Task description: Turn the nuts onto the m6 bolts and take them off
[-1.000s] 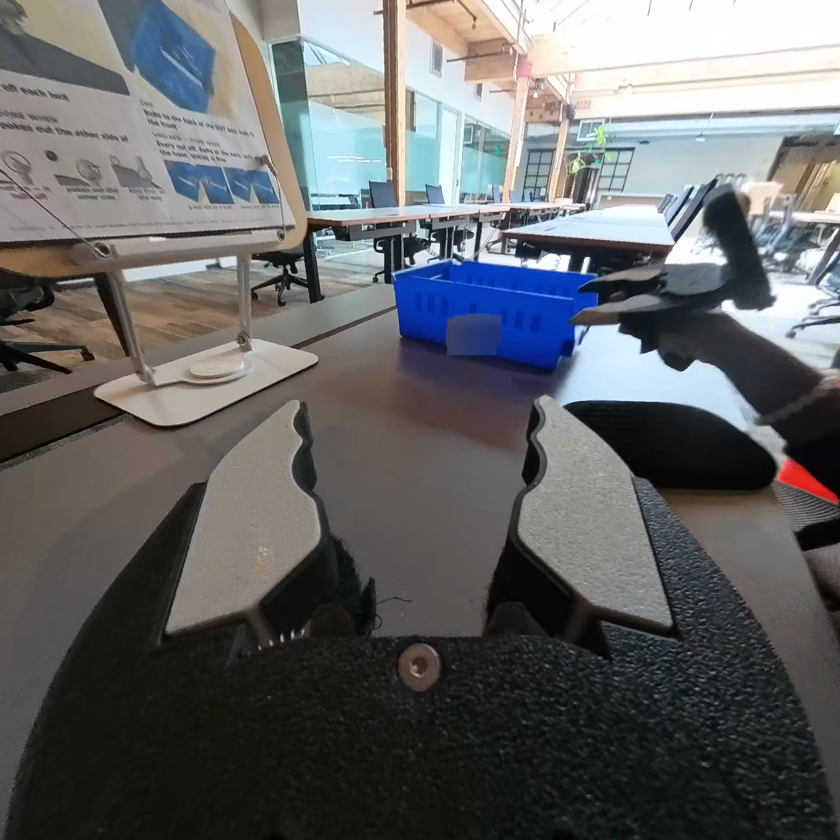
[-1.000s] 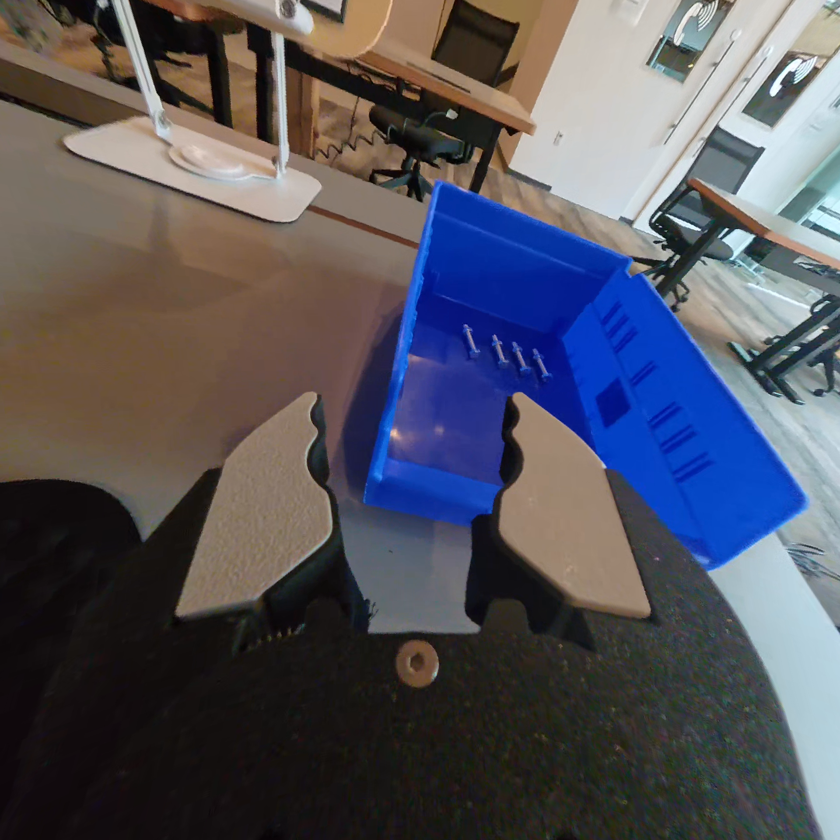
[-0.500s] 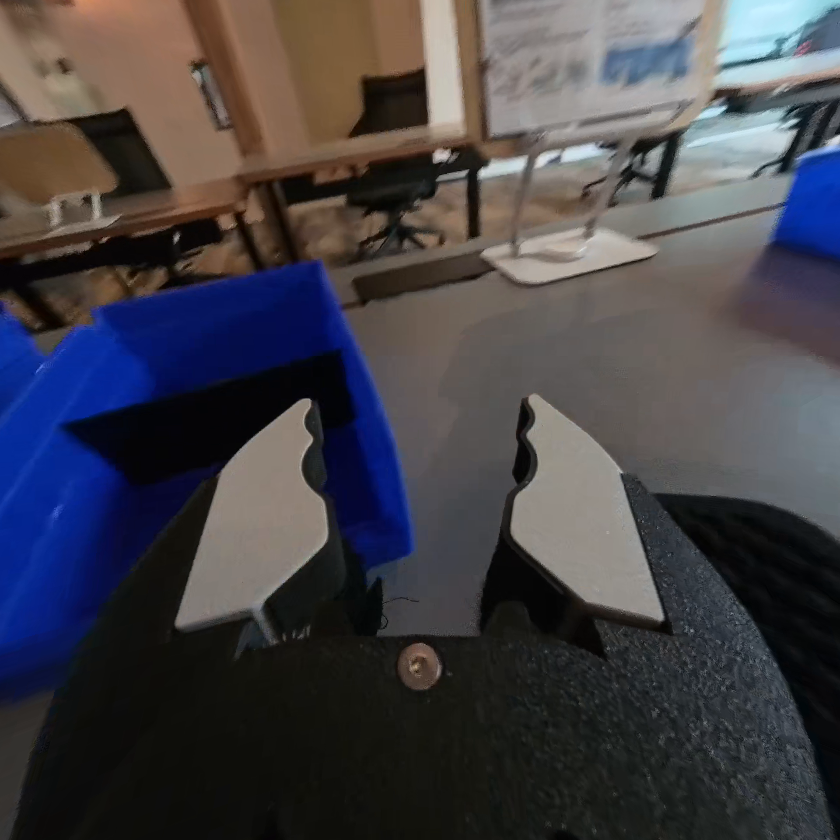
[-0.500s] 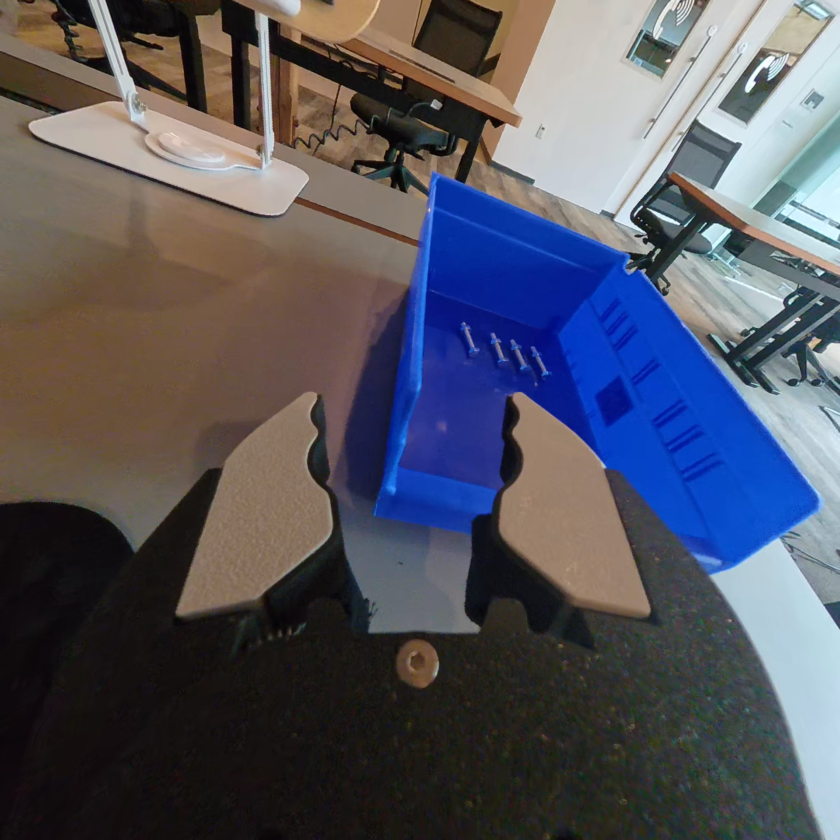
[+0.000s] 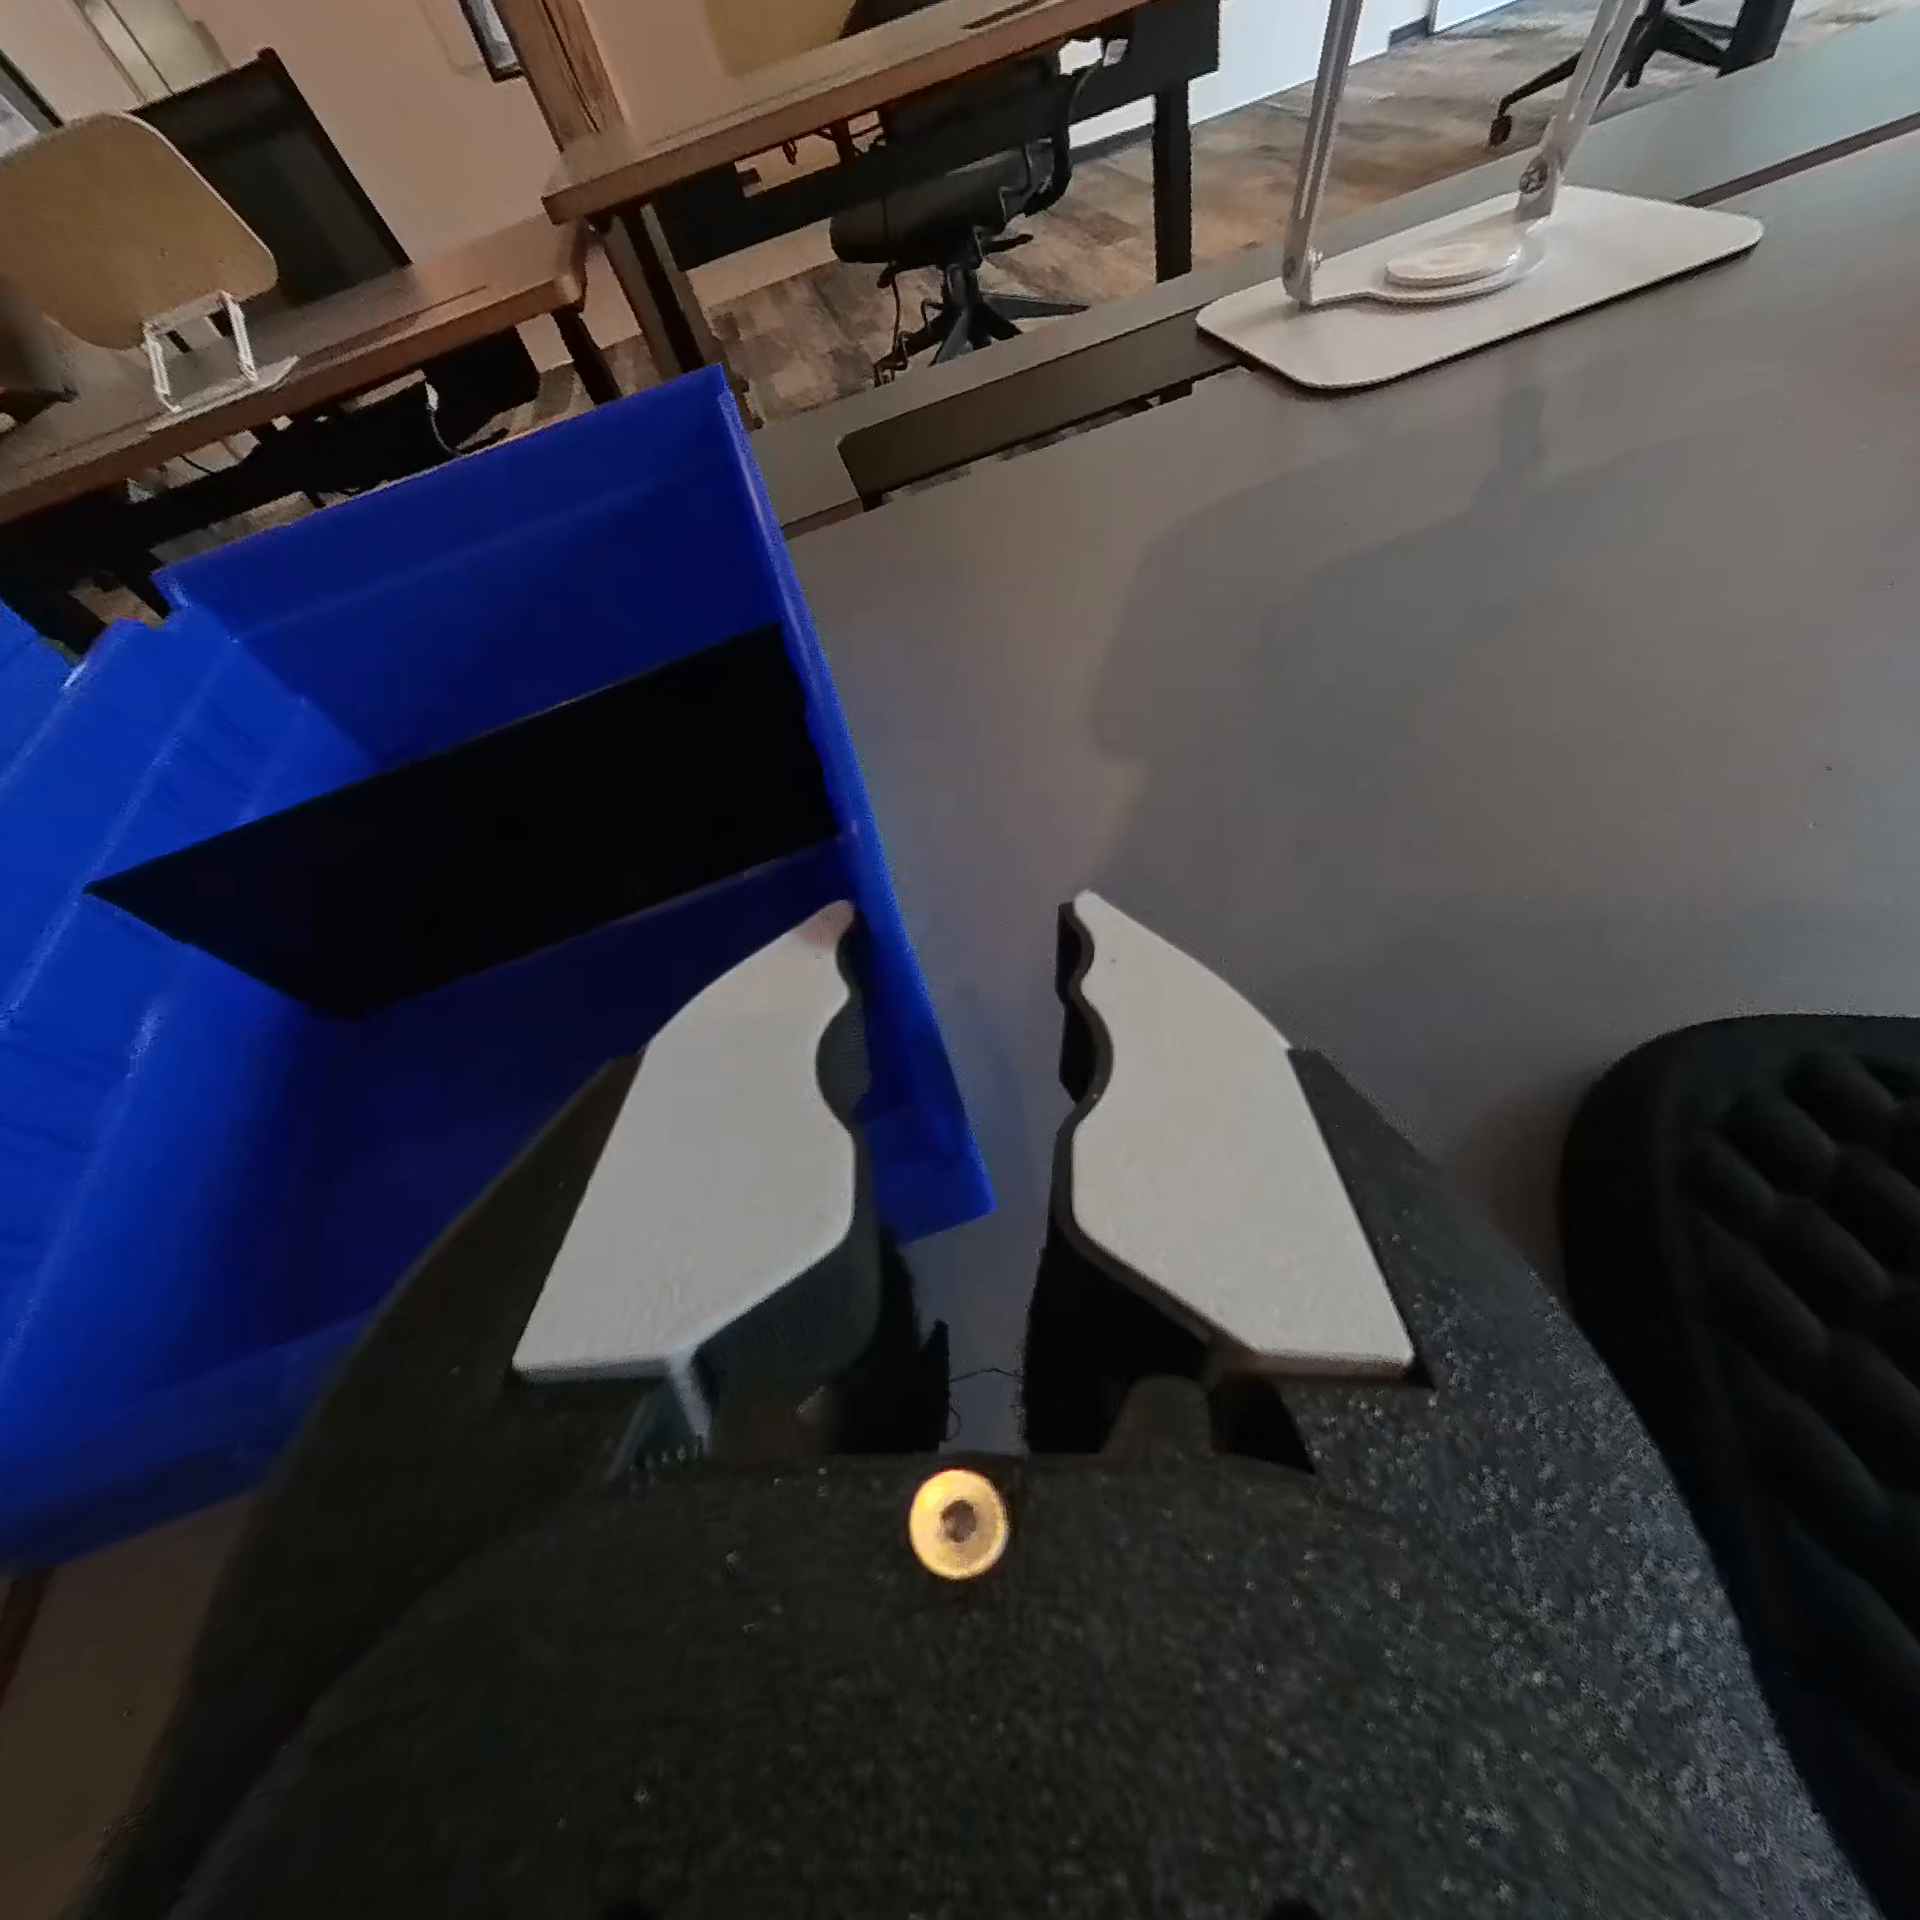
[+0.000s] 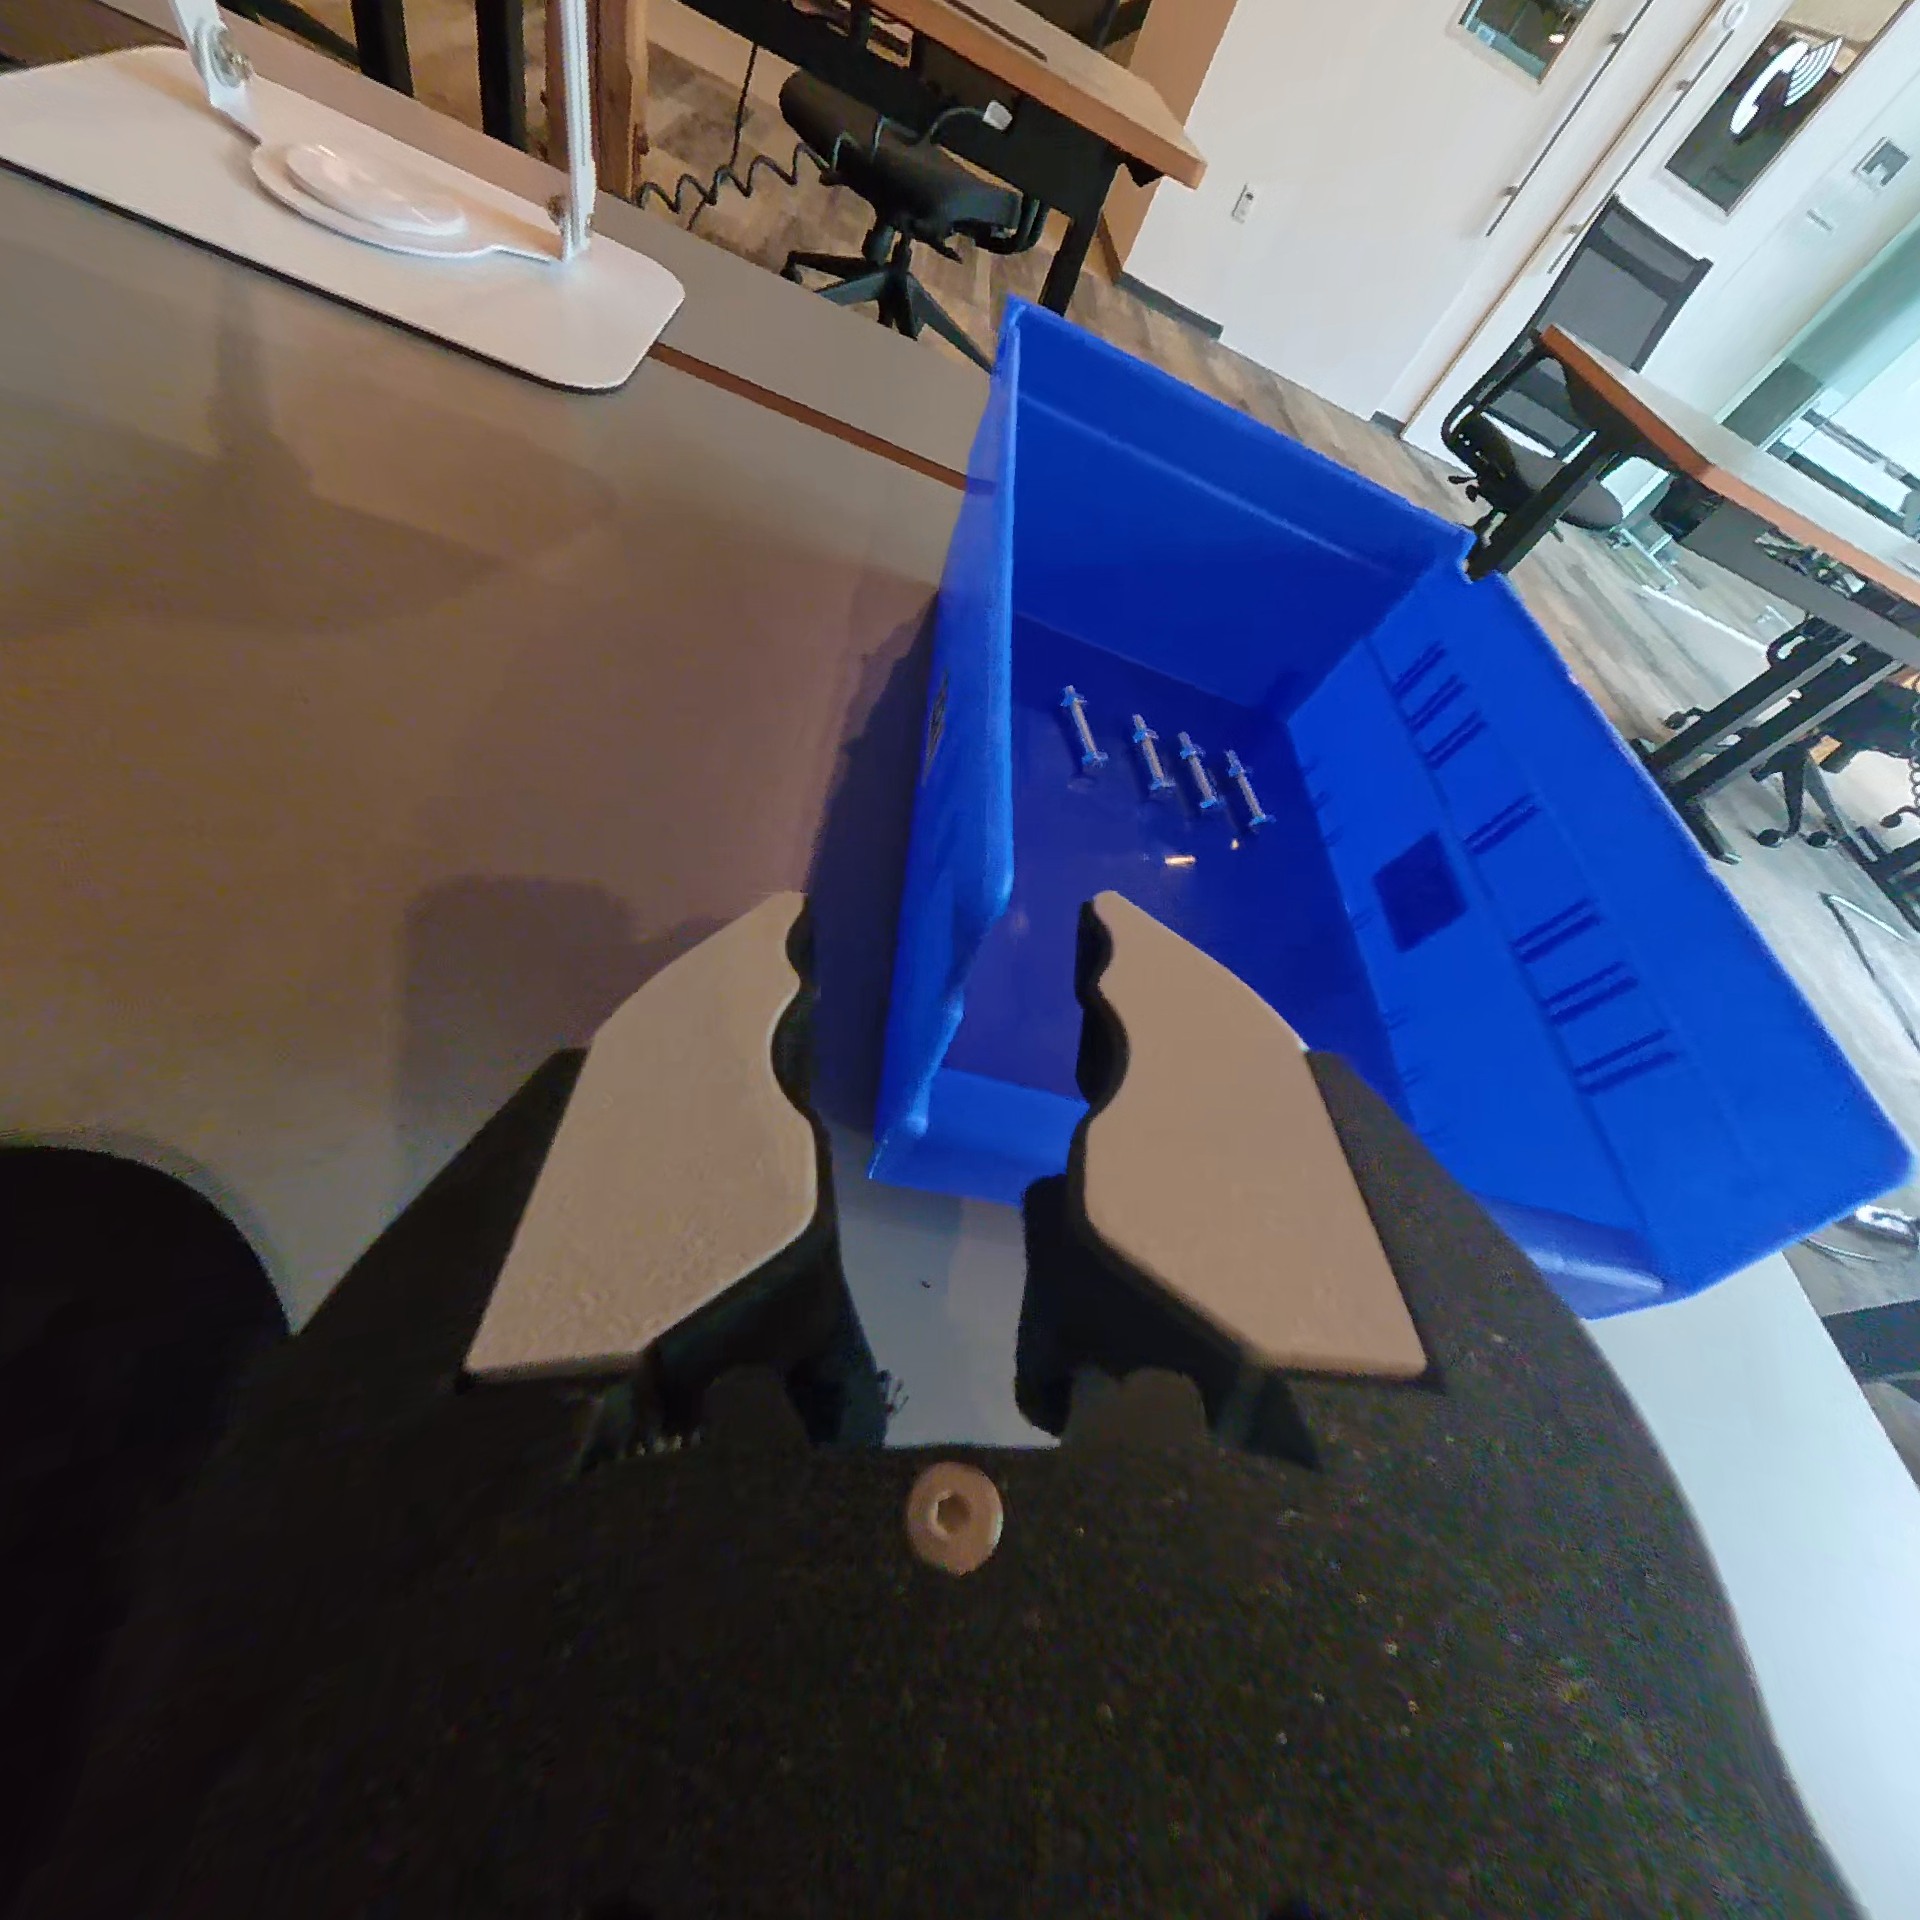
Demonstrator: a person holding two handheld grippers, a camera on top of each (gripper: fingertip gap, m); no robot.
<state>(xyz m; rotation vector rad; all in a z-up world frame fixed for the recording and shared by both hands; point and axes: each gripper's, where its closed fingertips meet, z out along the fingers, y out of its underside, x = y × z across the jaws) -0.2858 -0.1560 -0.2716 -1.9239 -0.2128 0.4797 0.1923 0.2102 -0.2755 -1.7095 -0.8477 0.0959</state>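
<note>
A: So, left to right. Left gripper (image 5: 956, 997): fingers part open, nothing gripped. The side wall of a blue plastic bin with a black divider (image 5: 810, 790) stands between them; left finger (image 5: 727, 1122) looks to touch that wall, right finger (image 5: 1184, 1143) is apart from it. No nuts or bolts visible in that bin.

B: And the right?

A: Right gripper (image 6: 945, 997): fingers part open over the near left corner of a second open blue plastic bin (image 6: 1558, 935). Left wall sits between the fingers, neither one pressing it. Empty.

B: Where are the bolts?

A: Four small silver bolts with nuts on them (image 6: 1164, 758) lie in a row on that bin's floor toward the far end, ahead and slightly right of the right fingers. Long axes roughly parallel, running near-to-far. Right gripper is clearly nearer, so I'd expect it to reach forward over the wall.

B: Labels?

A: Dark square patch on the bin's inner right wall, nothing legible. White lamp-style stand base (image 6: 343, 208) on the grey bench (image 6: 416, 623), far left.
</note>
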